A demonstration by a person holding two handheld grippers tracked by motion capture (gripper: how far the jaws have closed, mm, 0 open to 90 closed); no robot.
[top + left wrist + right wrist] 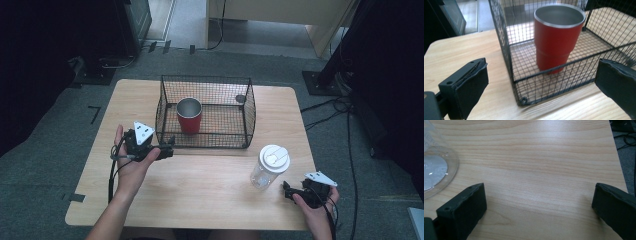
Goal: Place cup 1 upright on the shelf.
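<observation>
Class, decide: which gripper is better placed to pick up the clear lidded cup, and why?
Right. The right gripper sits open just beside the clear lidded cup; the left gripper is across the table at the wire basket, facing the red tumbler.

clear cup (436, 167) cut off at frame edge, small dark object (240, 98) in basket (250, 107) unidentifiable

Matt red cup (554, 47) with brushed metal lining; black wire-mesh basket (250, 107); clear glossy plastic tumbler (267, 170), white lid; smooth pale wood-grain table (536, 157).
</observation>
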